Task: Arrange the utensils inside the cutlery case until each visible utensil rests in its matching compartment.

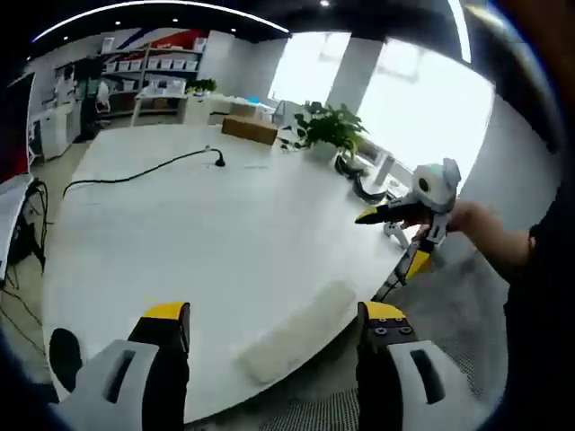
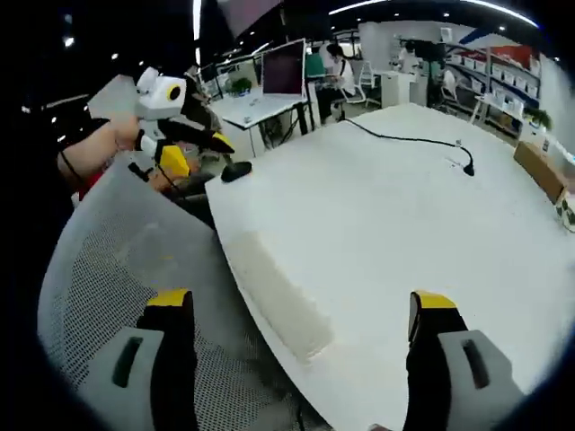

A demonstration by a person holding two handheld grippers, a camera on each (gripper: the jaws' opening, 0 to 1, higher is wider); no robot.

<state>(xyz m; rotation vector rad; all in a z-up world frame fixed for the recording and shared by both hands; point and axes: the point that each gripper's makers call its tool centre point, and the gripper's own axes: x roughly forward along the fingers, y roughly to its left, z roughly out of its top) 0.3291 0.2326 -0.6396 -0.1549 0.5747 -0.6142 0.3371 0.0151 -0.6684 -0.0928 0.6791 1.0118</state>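
Office worktop [image 1: 207, 233], white and broad. A pale oblong, possibly the cutlery case [image 1: 296, 330], lies at its near edge between and just beyond the spread fingers of the left gripper [image 1: 274, 325]; right gripper [image 2: 301, 310], fingers likewise spread, faces its long side, similarly near.

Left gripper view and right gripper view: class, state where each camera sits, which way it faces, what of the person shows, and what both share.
Left gripper view: rides on the left tongs, facing across the white table toward a potted plant and windows; the person's hand holds the right tongs.
Right gripper view: rides on the right tongs, over a mesh chair, facing the table toward shelves; a hand holds the left tongs.
Shared: table, black cable, pale pad.
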